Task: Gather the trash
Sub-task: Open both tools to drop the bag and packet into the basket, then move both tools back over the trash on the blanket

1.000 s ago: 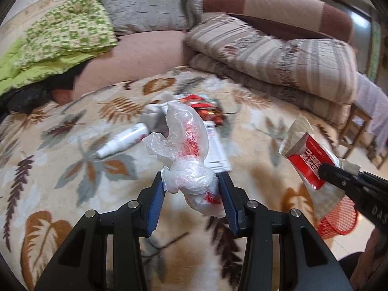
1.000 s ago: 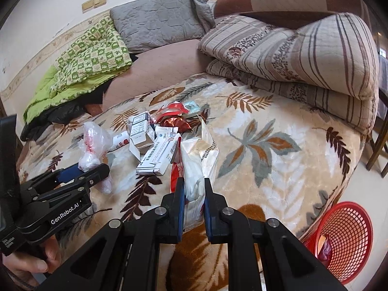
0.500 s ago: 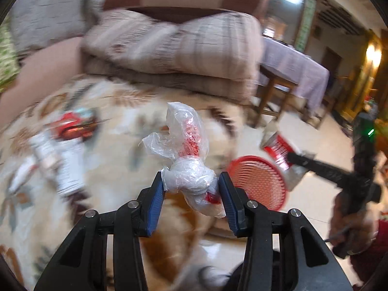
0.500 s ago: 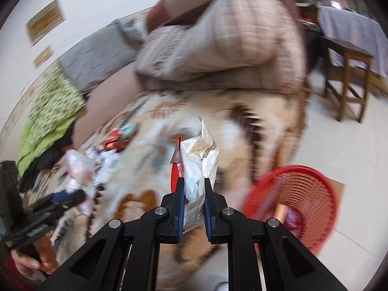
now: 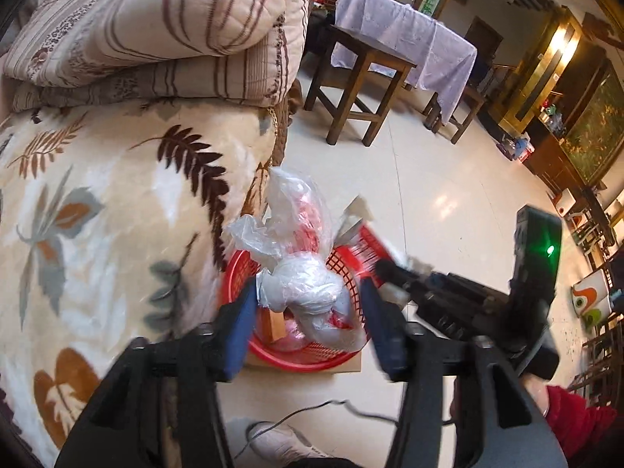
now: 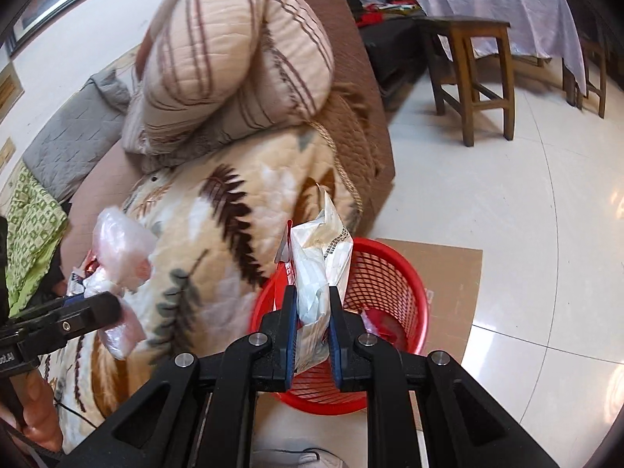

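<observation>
My left gripper [image 5: 310,304] is shut on a crumpled clear plastic bag [image 5: 300,269] with red print and holds it just above the red mesh basket [image 5: 312,355] on the floor. My right gripper [image 6: 311,312] is shut on a white and red snack wrapper [image 6: 318,269] and holds it over the near rim of the same basket [image 6: 390,273]. The right gripper with its wrapper also shows in the left wrist view [image 5: 394,273], and the left gripper's bag shows at the left of the right wrist view [image 6: 117,261]. Some red trash lies in the basket.
The basket stands on a piece of cardboard [image 6: 448,273] on the tiled floor beside the sofa with its leaf-patterned blanket [image 5: 97,214]. Striped folded quilts [image 5: 175,31] lie on the sofa. A wooden stool [image 5: 362,85] and a table with a lilac cloth [image 6: 507,7] stand behind.
Both grippers swung right from over the blanket to over the red basket, each still holding its piece of trash. The basket is now directly below both.
</observation>
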The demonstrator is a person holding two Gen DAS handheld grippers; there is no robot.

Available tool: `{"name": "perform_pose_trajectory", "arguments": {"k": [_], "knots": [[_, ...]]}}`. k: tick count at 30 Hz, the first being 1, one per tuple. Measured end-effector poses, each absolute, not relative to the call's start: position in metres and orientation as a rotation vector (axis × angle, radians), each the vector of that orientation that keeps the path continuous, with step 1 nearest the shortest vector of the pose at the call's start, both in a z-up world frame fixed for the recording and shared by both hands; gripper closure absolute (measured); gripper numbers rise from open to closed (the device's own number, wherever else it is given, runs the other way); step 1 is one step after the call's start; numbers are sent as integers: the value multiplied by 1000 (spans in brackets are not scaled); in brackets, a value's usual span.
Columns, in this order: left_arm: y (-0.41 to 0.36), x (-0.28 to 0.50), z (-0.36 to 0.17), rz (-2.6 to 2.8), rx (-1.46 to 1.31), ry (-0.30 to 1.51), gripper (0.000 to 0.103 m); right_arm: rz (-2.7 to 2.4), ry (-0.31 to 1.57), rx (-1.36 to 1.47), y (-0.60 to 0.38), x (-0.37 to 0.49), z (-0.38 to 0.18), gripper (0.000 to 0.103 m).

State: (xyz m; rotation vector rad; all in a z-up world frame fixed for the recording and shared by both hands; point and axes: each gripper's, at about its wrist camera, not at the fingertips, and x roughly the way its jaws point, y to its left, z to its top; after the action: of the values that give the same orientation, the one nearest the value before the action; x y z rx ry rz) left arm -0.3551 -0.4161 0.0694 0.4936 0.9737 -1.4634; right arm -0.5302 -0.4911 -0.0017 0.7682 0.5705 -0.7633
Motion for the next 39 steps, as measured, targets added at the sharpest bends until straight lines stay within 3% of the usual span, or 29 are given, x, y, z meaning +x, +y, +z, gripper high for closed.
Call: {"name": "perform_pose_trajectory", "arguments": {"k": [1, 4, 13, 17, 21, 26, 34, 39], "knots": [[-418, -357, 71, -1462, 489, 977, 38, -763, 585, 767, -494, -529, -5, 86], [-416, -358, 76, -1467, 466, 975, 35, -769, 597, 772, -500, -533, -10, 72], [-379, -332, 88, -1399, 412, 951, 34, -773, 591, 800, -497, -544, -9, 71], [-343, -306, 93, -1334, 362, 954, 34, -743, 611, 768, -487, -530, -2, 62], [-295, -278, 104, -1256, 316, 911, 34, -686, 628, 714, -470, -501, 13, 61], [-235, -242, 114, -1132, 283, 851, 34, -597, 630, 613, -440, -456, 36, 50], [-146, -186, 115, -915, 221, 787, 34, -497, 666, 490, -395, -392, 59, 49], [-105, -143, 95, -779, 128, 843, 34, -454, 683, 457, -379, -361, 76, 47]]}}
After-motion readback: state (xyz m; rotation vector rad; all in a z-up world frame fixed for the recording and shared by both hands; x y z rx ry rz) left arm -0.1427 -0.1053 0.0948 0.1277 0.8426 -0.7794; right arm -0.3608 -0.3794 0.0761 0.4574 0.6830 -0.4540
